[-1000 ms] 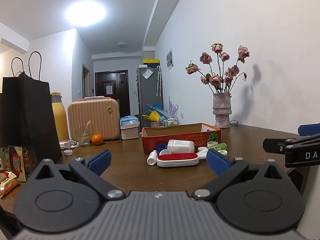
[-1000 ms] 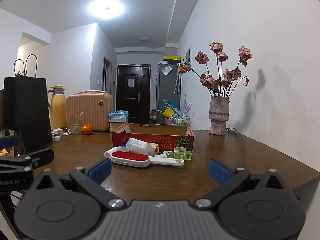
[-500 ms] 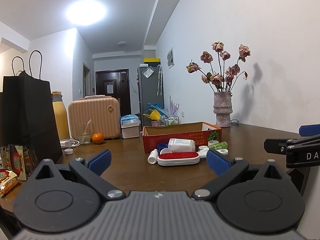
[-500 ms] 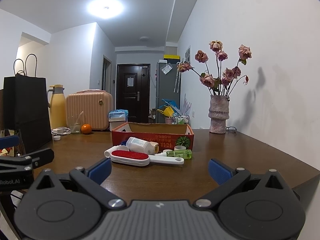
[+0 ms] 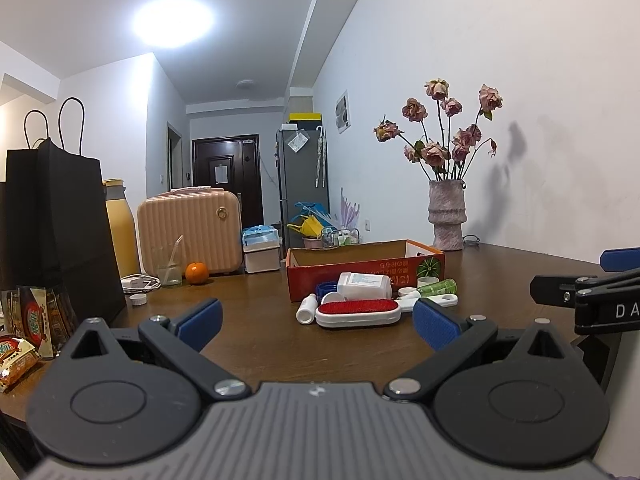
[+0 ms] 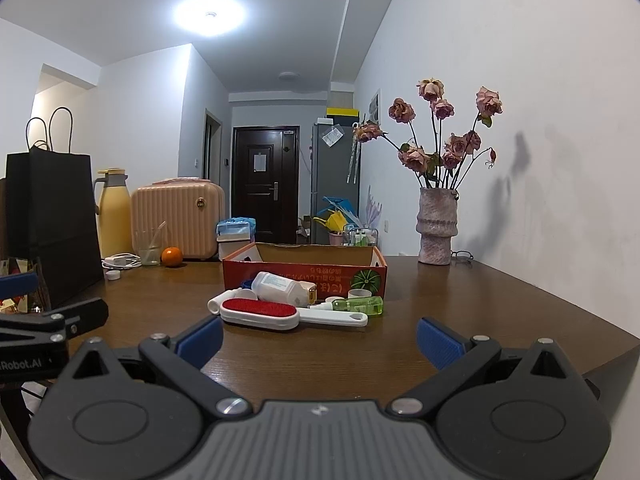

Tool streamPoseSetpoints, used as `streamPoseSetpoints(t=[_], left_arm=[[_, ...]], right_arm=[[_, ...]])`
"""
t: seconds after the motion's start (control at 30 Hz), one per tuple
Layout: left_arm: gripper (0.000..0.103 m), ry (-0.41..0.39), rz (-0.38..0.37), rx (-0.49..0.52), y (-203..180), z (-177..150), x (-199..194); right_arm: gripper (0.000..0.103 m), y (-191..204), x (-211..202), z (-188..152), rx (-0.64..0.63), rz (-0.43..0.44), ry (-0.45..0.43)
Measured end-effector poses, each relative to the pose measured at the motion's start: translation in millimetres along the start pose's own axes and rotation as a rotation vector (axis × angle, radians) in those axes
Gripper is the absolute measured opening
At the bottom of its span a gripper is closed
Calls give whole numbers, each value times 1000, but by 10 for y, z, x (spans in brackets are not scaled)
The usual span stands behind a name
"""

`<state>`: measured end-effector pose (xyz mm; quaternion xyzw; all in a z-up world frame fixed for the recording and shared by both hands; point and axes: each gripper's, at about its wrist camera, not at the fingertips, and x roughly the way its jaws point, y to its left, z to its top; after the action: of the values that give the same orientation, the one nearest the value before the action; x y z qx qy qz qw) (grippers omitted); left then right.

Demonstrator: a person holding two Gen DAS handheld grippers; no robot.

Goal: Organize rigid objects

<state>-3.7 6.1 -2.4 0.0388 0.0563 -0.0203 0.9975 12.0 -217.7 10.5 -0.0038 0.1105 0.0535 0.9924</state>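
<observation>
Lying before the cardboard box (image 6: 304, 270), a red-bristled oval brush (image 6: 260, 312); both hand-held grippers released.

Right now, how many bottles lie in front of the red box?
3: a large white bottle against the box front, a small white bottle left of the red brush, and a green bottle on the right. More may hide behind the brush.

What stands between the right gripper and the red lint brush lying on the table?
Nothing visible: only bare table lies between the right gripper, jaws open, and the red lint brush. The white bottle and box sit behind it.
</observation>
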Motion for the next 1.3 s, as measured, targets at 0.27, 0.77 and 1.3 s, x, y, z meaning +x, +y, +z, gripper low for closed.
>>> streamPoseSetpoints(t=[0.27,0.77,1.3], left_arm=[[103,-1,1,2,-5,3,-4],[103,-2,1,4,-4,0,-11],[103,5,2,5,-22,-7,-9]], right_arm=[[103,2,-1,4,1,-1,2],[103,-3,4,9,-1,-5,4],[103,-13,15,13,-1,-10,-1]])
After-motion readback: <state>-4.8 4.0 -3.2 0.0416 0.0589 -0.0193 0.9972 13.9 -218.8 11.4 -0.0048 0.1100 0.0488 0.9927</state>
